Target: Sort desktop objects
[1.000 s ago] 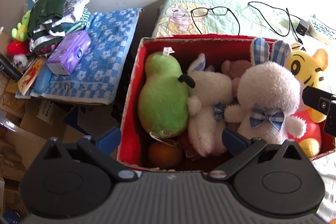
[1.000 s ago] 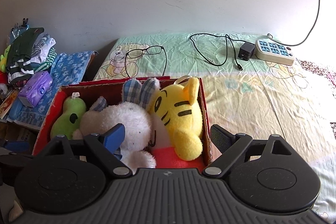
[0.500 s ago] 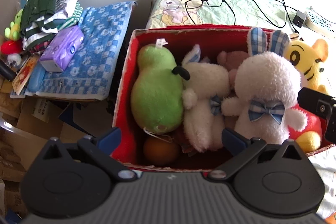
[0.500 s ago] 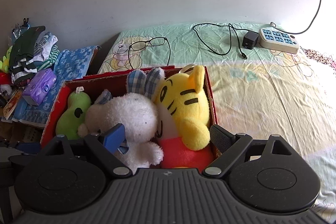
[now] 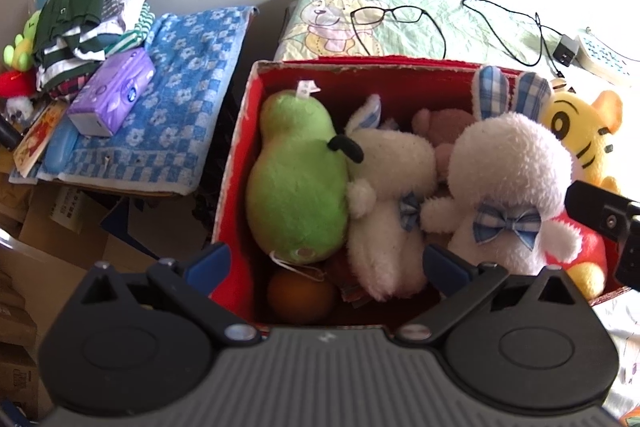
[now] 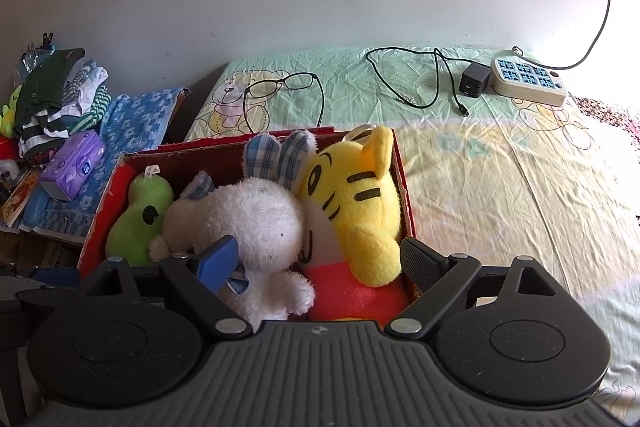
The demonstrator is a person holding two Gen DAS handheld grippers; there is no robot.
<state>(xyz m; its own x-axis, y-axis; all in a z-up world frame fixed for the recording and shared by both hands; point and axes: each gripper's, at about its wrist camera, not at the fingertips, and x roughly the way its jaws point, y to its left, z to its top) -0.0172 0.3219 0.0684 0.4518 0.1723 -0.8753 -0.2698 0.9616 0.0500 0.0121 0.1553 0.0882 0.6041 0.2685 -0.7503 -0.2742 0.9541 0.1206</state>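
A red cardboard box (image 5: 240, 131) (image 6: 102, 211) holds plush toys: a green pear (image 5: 296, 187) (image 6: 134, 223), a white rabbit lying flat (image 5: 388, 195), a white rabbit with checked ears (image 5: 508, 171) (image 6: 248, 219), a yellow tiger (image 5: 580, 131) (image 6: 356, 195), a brown toy (image 5: 440, 121) and an orange ball (image 5: 300, 297). My left gripper (image 5: 326, 263) hangs open over the box's near edge, holding nothing. My right gripper (image 6: 320, 259) is open too, above the checked-ear rabbit and the tiger without closing on either. Part of the right gripper's body (image 5: 604, 219) shows at the left view's right edge.
On the green bedsheet (image 6: 480, 155) lie black glasses (image 6: 280, 87) (image 5: 388, 17), a charger with cable (image 6: 472, 79) and a power strip (image 6: 528, 81). Left of the box, a blue towel (image 5: 172, 115) carries a purple tissue pack (image 5: 112, 91) and folded clothes (image 5: 84, 23). Cardboard (image 5: 60, 227) lies below.
Both cameras have shifted toward the box, which now sits more centrally in each view. The toys have not moved and both grippers stay open.
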